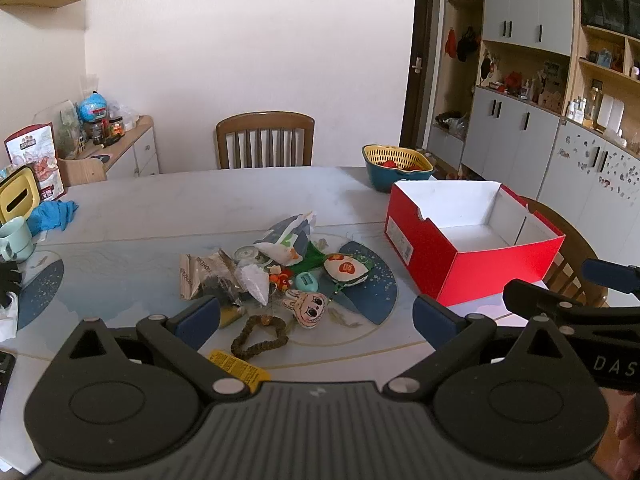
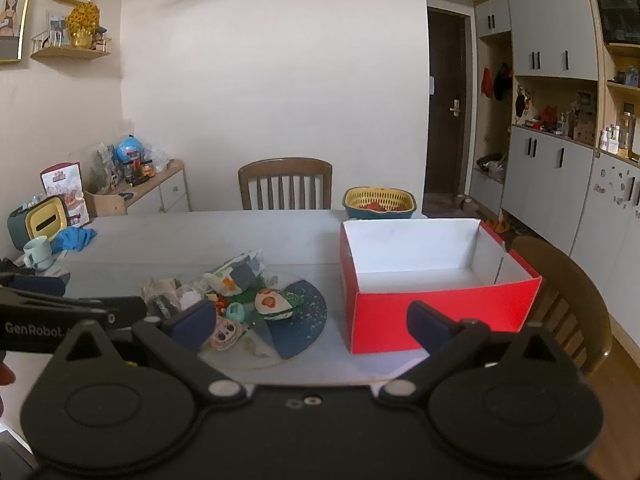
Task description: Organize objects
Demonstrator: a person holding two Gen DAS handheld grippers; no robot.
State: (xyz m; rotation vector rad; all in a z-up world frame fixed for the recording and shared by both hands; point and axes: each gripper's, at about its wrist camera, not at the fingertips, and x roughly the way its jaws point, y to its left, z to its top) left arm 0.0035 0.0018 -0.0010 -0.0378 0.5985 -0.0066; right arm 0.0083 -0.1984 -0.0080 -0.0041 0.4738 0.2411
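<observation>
At the far left of the desk (image 1: 168,208) a pale green mug (image 1: 15,239) stands near the edge, with a crumpled blue cloth (image 1: 54,216) just beyond it. The left tool (image 1: 316,318) hangs released above the near edge, its blue-padded jaws spread wide with nothing between them. Ahead of it lies the heap of small objects: a crinkled clear wrapper (image 1: 200,274) on the left side, a brown braided loop (image 1: 260,336) and a yellow label (image 1: 238,366) nearest the camera, a bunny-face charm (image 1: 306,308) just right of the loop, a small teal case (image 1: 307,281) touching the charm's ears, a white and green food pouch (image 1: 286,240) at the back, and a green-edged pouch with an orange print (image 1: 347,269) on the right. The right tool (image 2: 312,322) is likewise released and holds nothing, its jaws wide apart between the heap and the red cardboard box (image 2: 436,312). That box sits open-topped to the right of the heap, well apart from it, white inside. Behind it, at the far edge of the desk, stands a yellow basket in a teal bowl (image 1: 396,166).
</observation>
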